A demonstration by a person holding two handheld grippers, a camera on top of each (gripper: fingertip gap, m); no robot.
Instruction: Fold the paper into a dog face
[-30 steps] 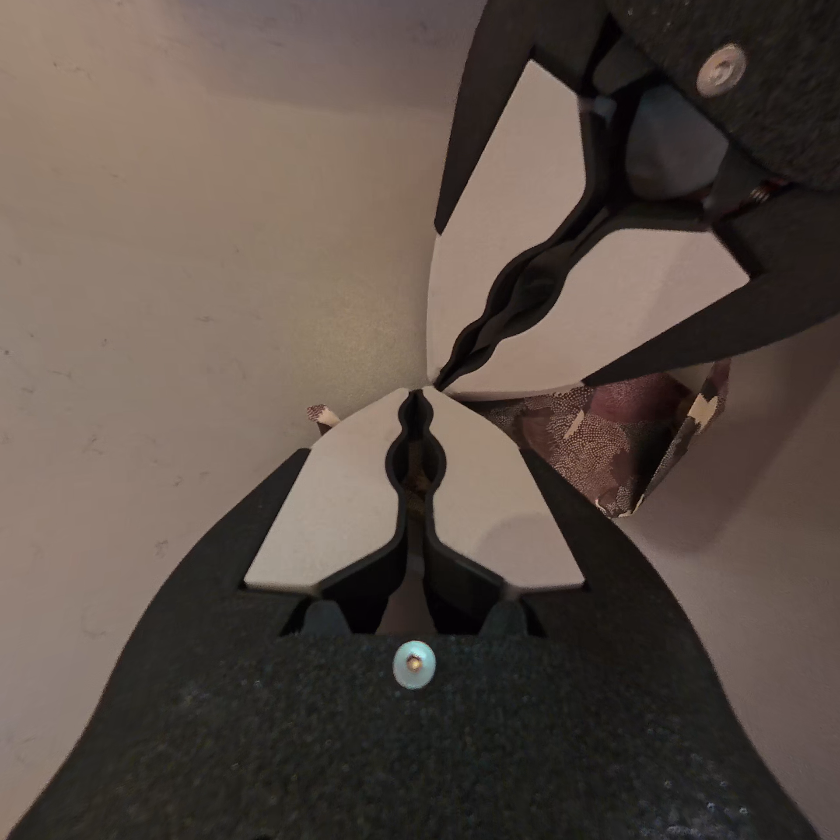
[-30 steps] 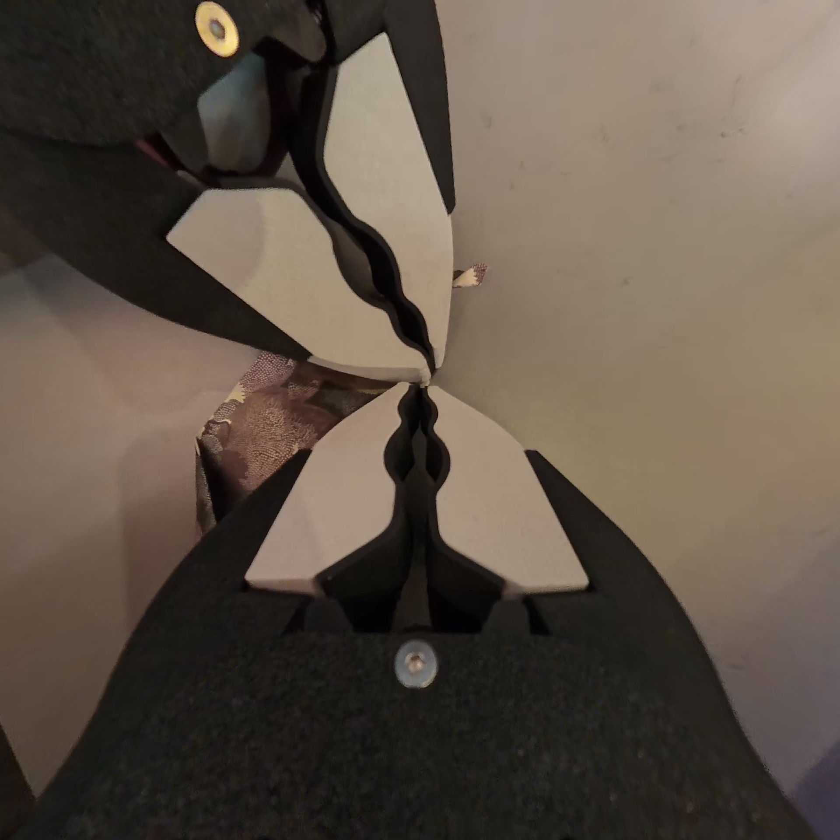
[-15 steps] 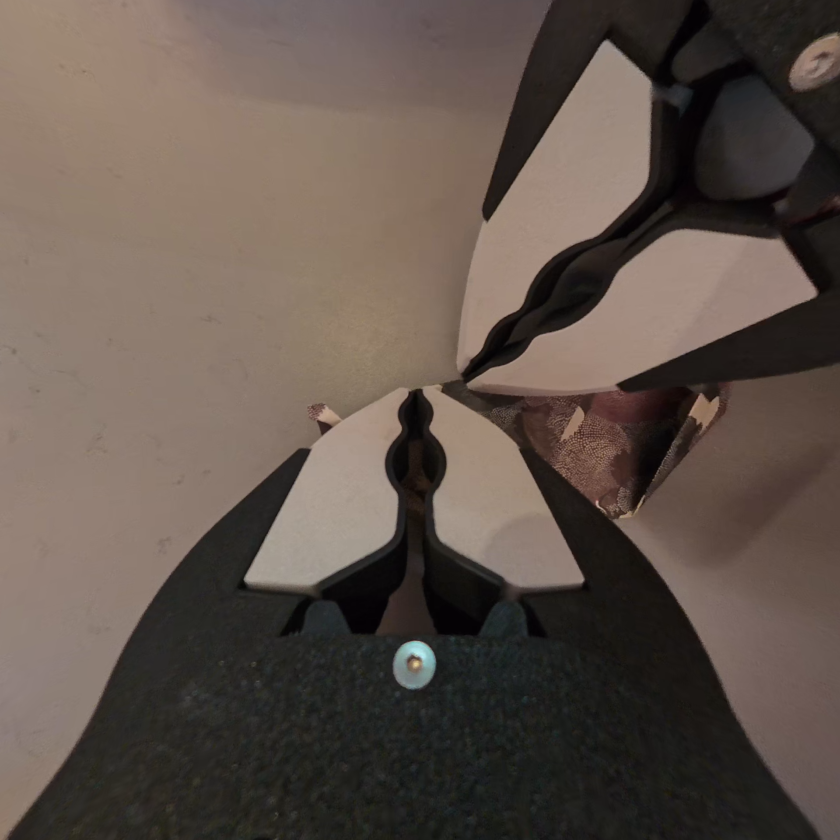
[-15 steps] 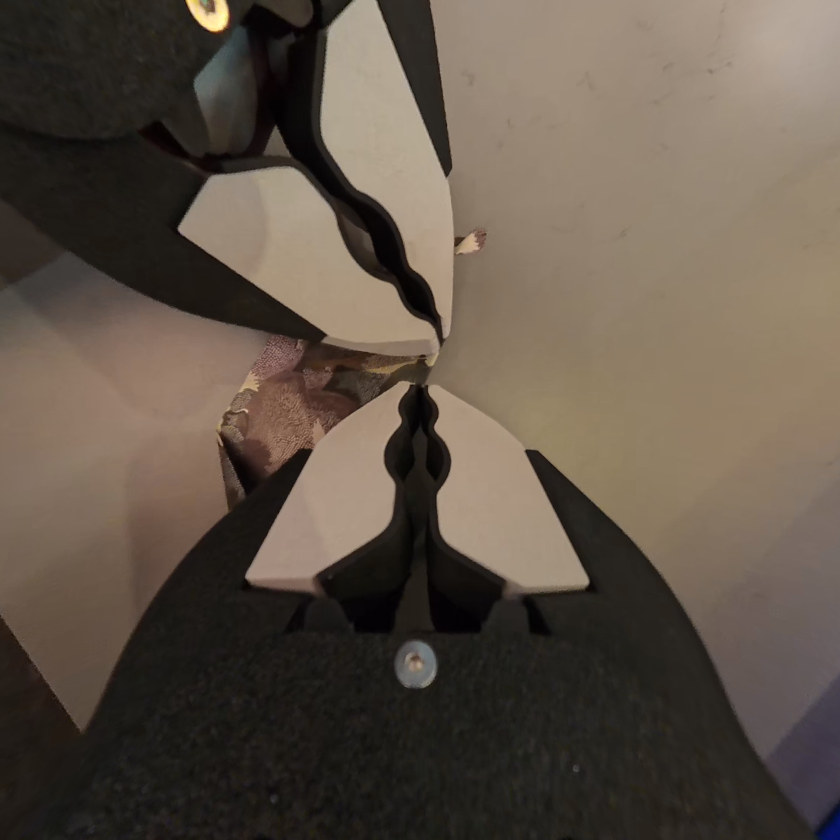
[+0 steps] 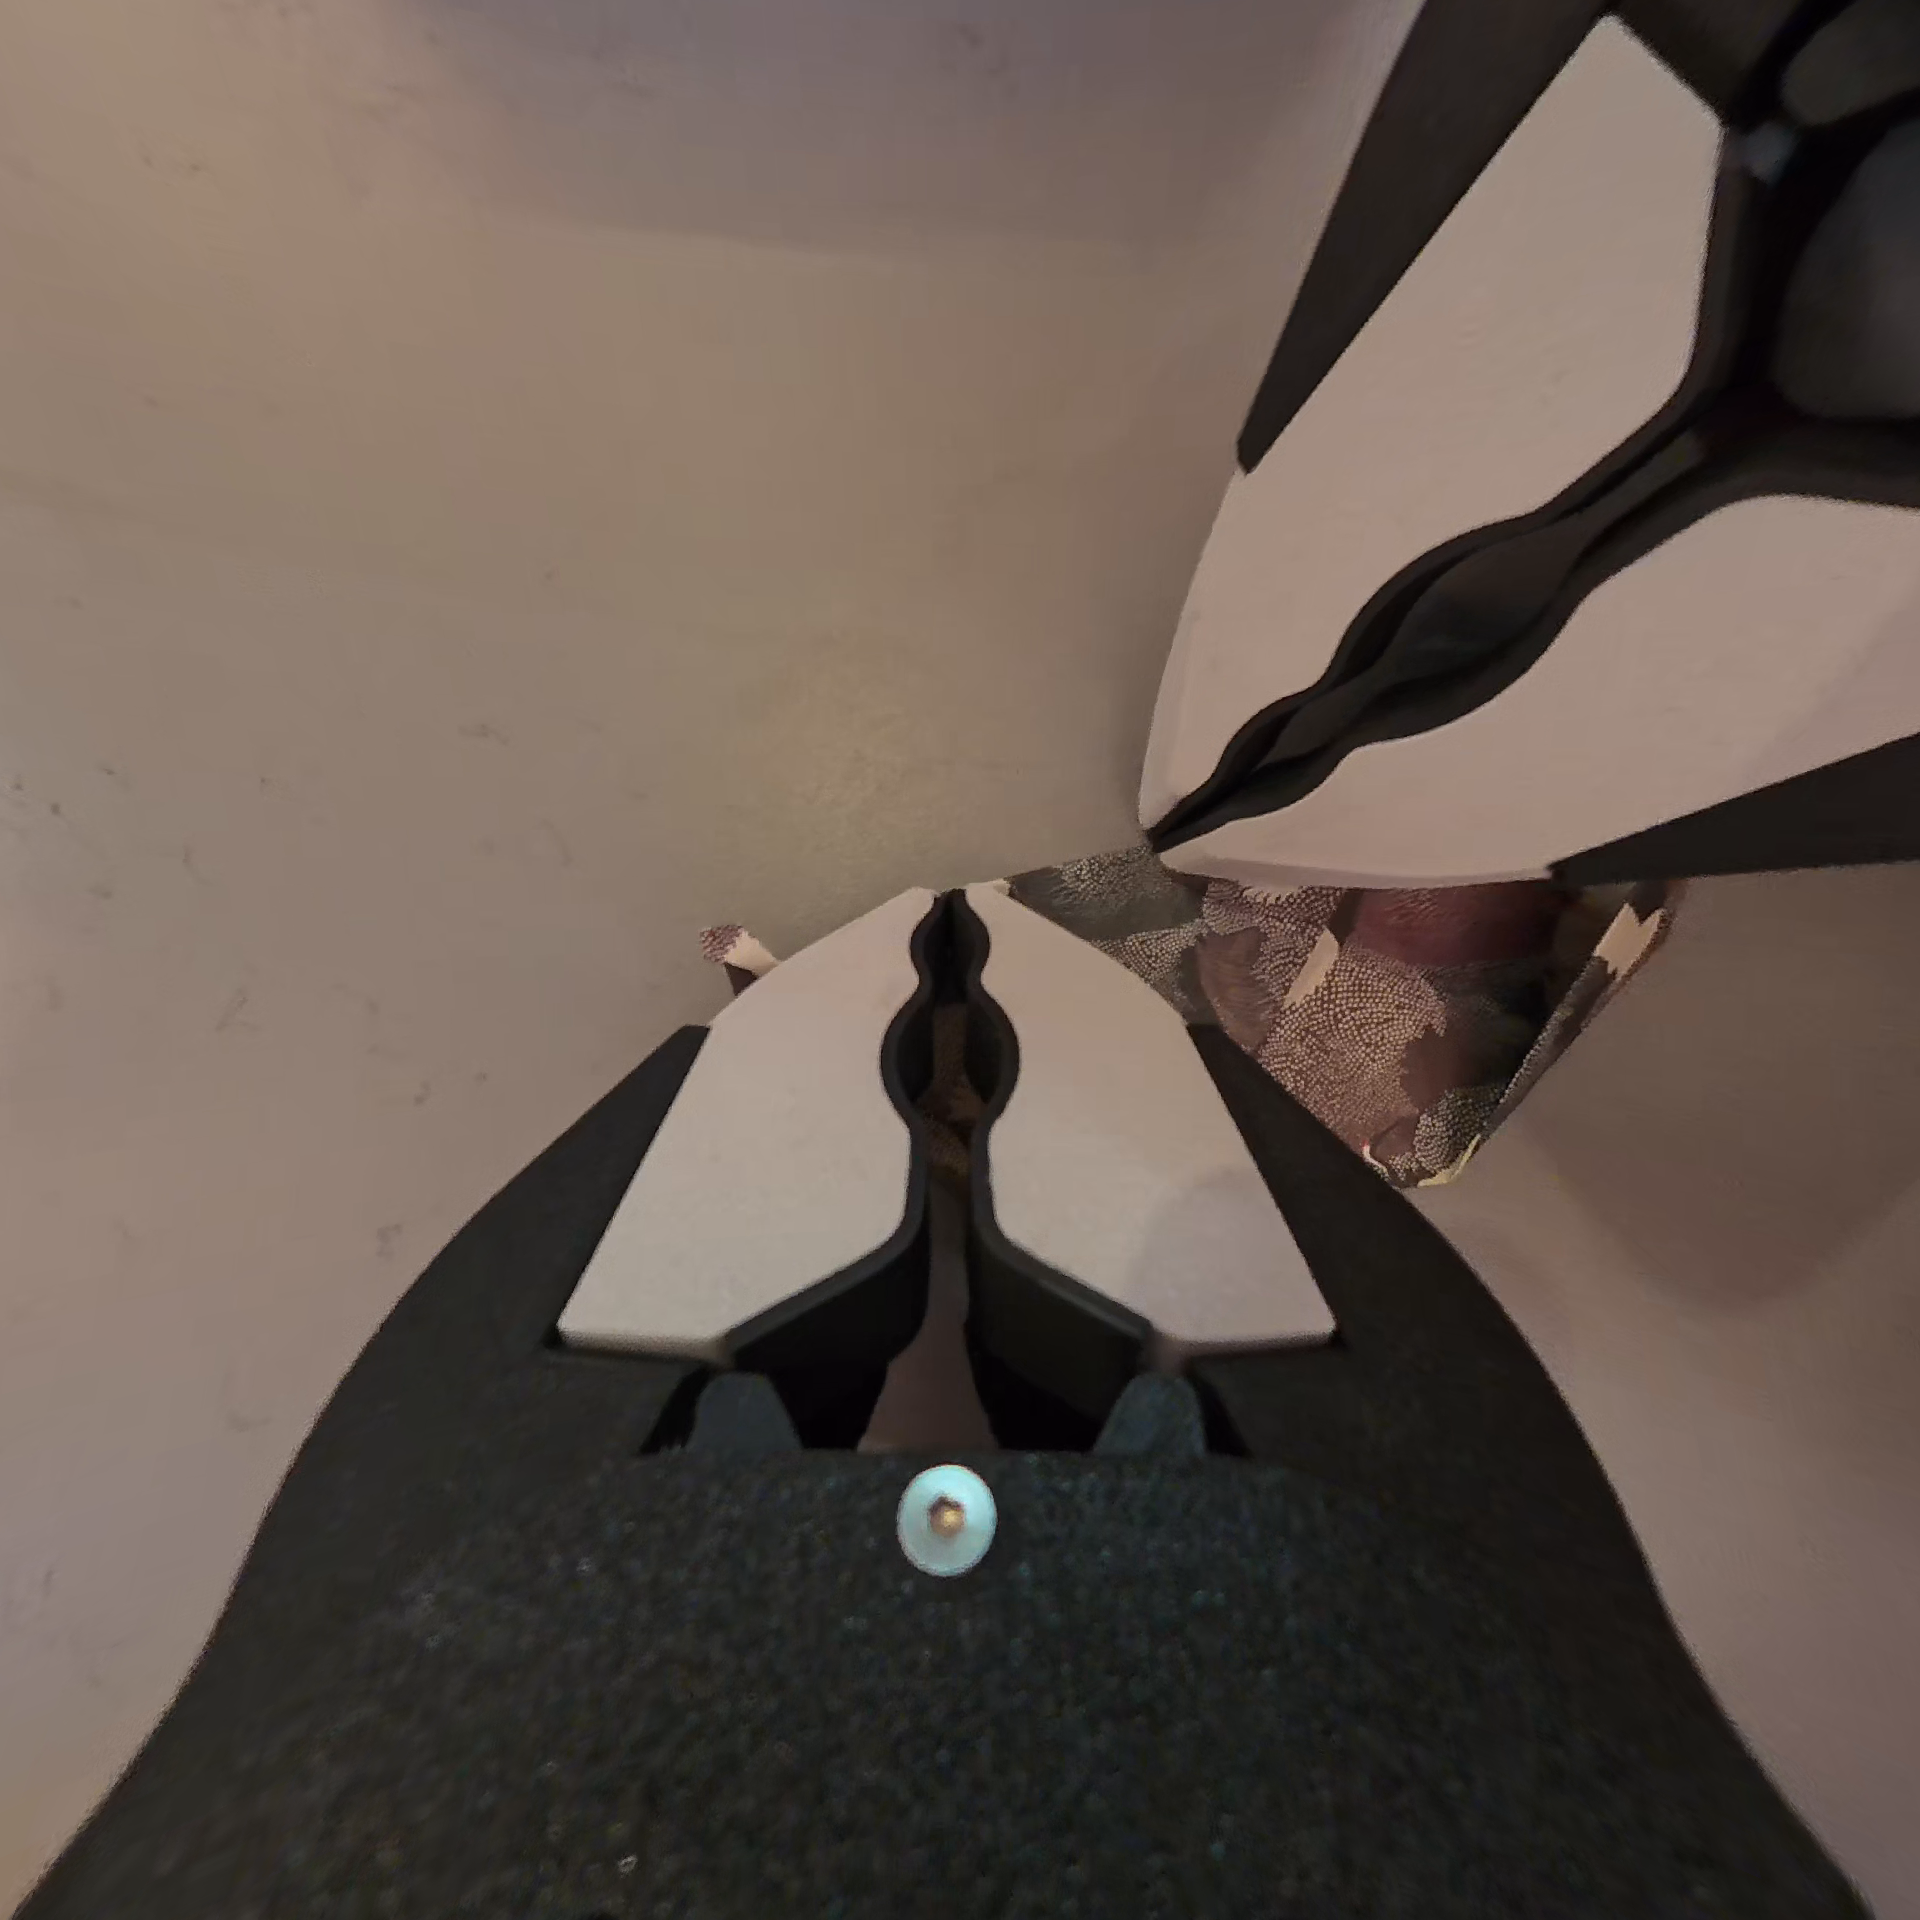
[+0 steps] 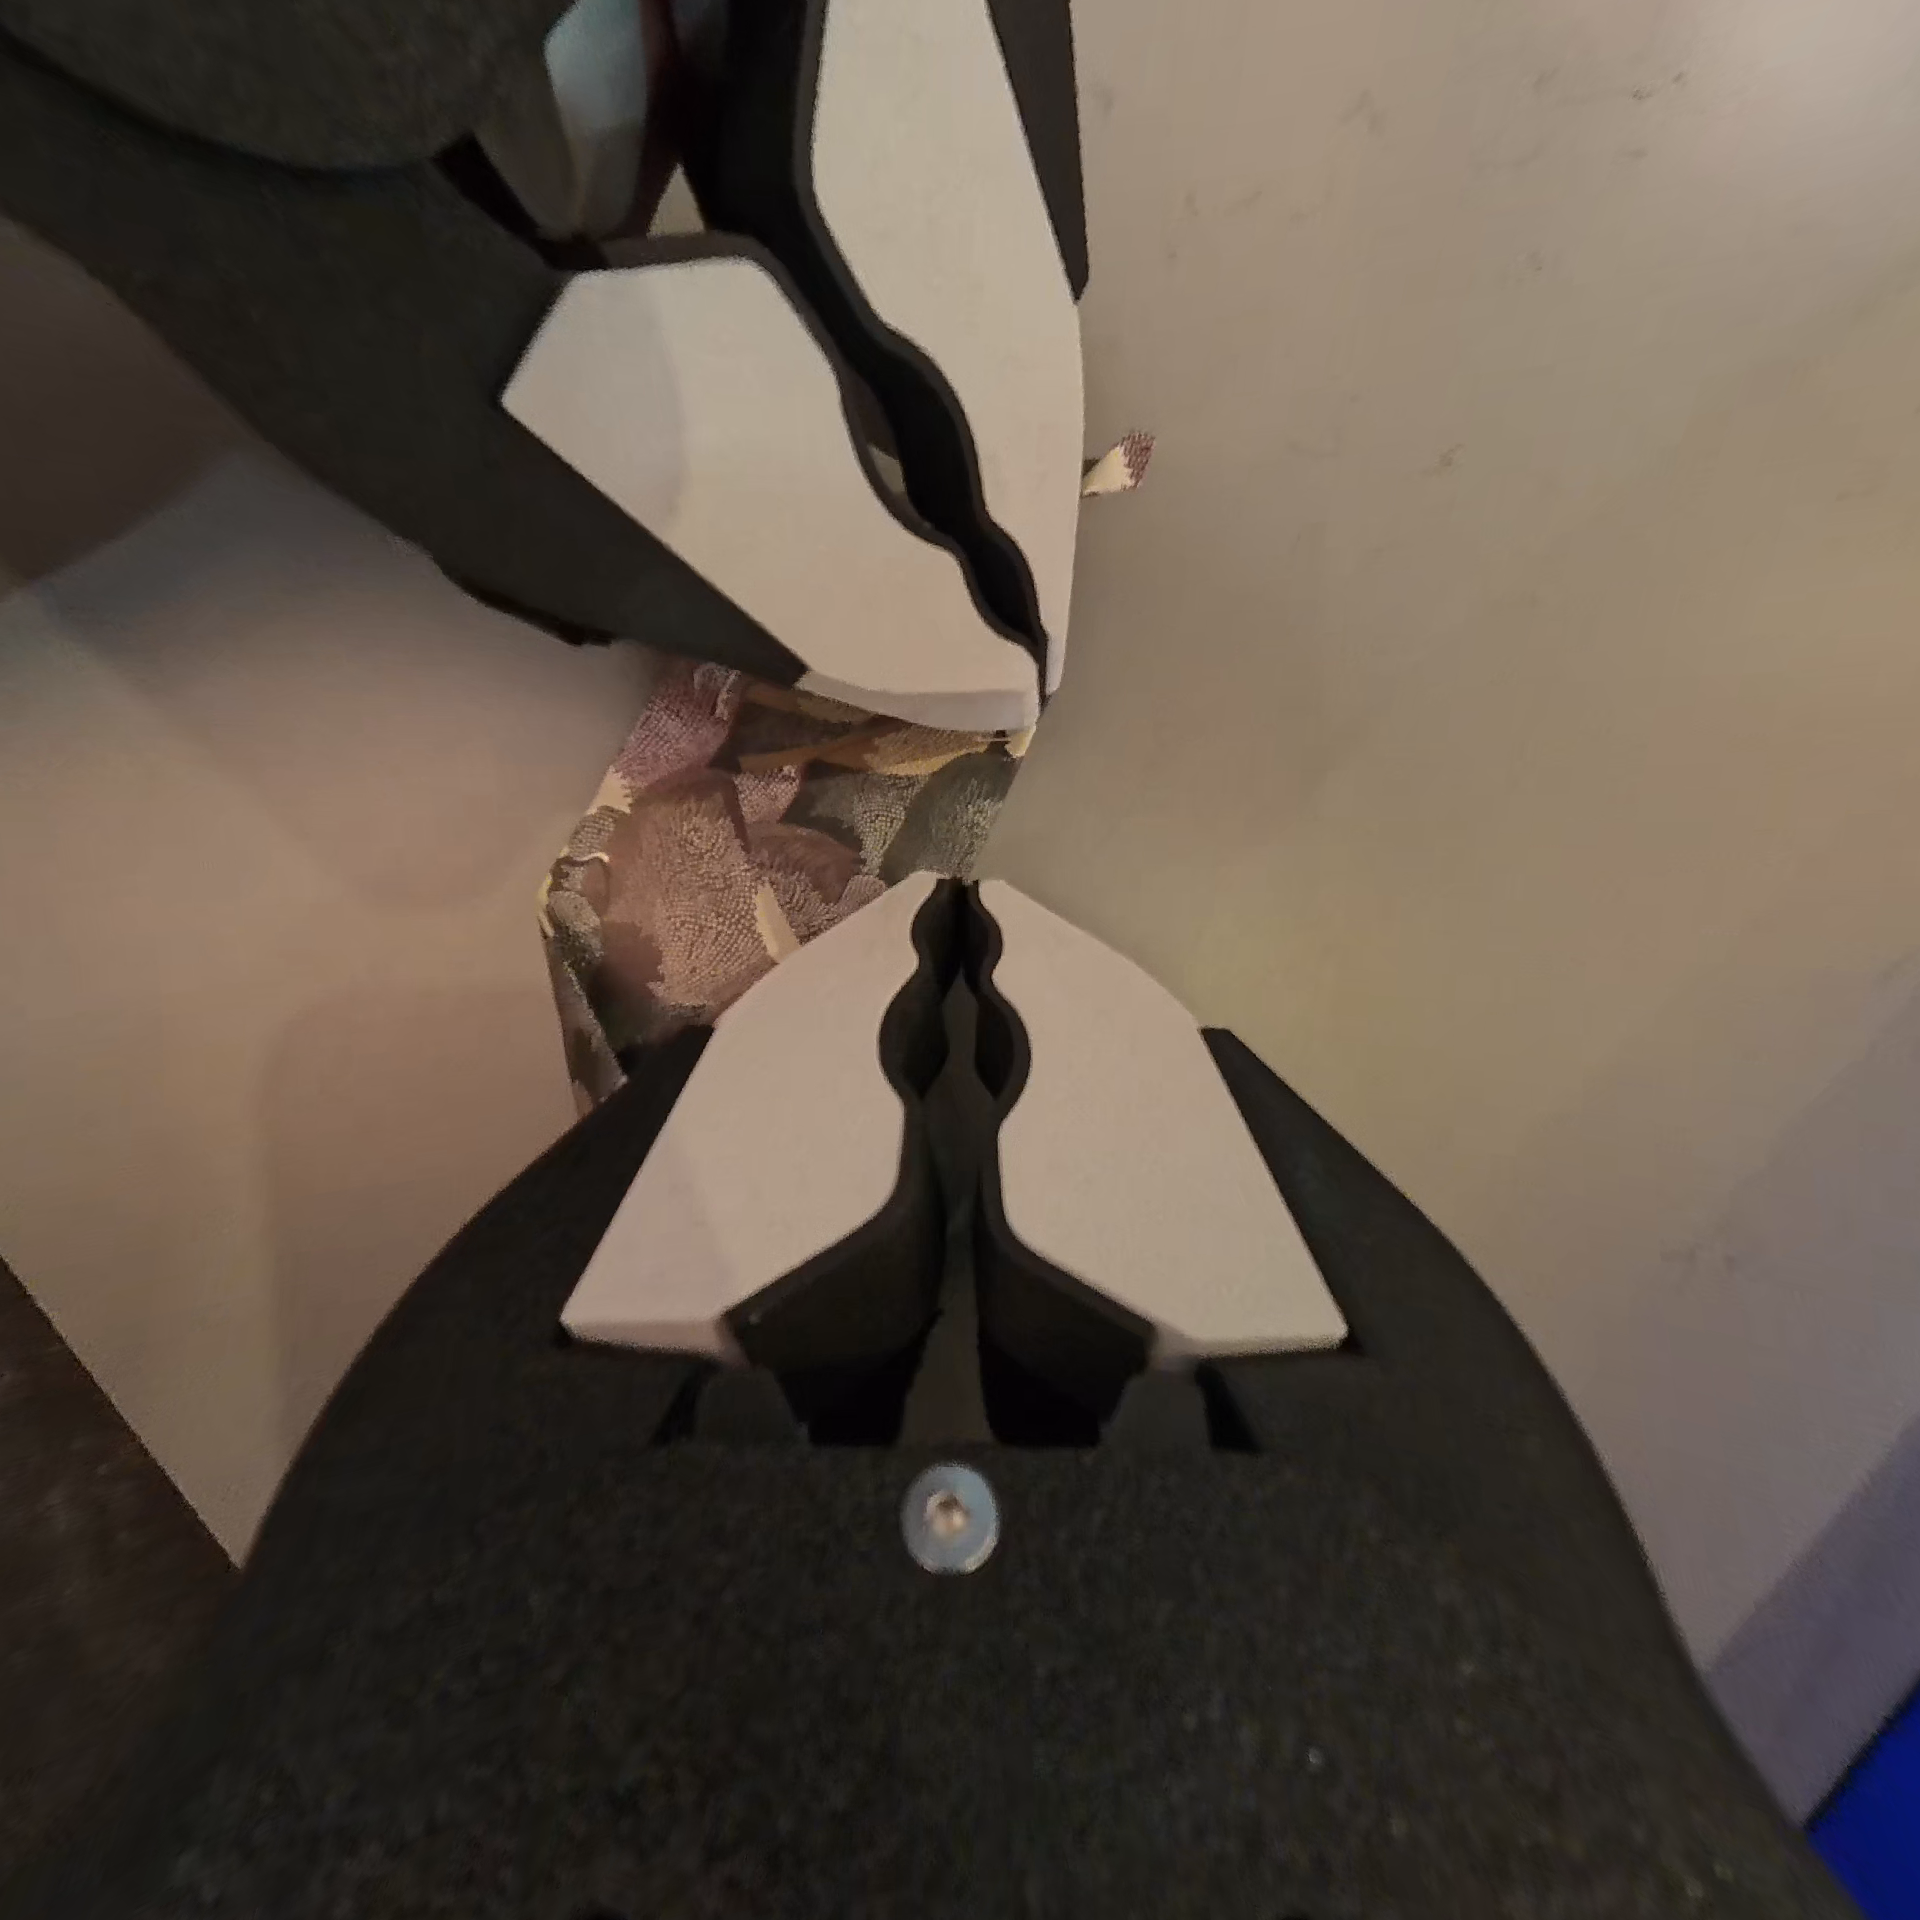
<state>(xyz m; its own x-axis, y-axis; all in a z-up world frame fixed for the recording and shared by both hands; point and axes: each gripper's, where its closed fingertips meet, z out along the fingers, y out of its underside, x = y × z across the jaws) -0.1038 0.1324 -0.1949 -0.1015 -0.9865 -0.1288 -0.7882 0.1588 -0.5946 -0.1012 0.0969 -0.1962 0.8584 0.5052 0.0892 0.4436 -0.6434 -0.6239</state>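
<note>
Patterned paper [image 5: 1340,997], one; two closed grippers pinching.

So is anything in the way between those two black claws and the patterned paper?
Nothing visible. Both the left gripper and the right gripper already have their jaws closed with tips at the folded paper; only bare table surrounds them.

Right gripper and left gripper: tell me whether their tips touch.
Apart. The left wrist view shows patterned paper spanning a gap between the left gripper and right gripper.
</note>
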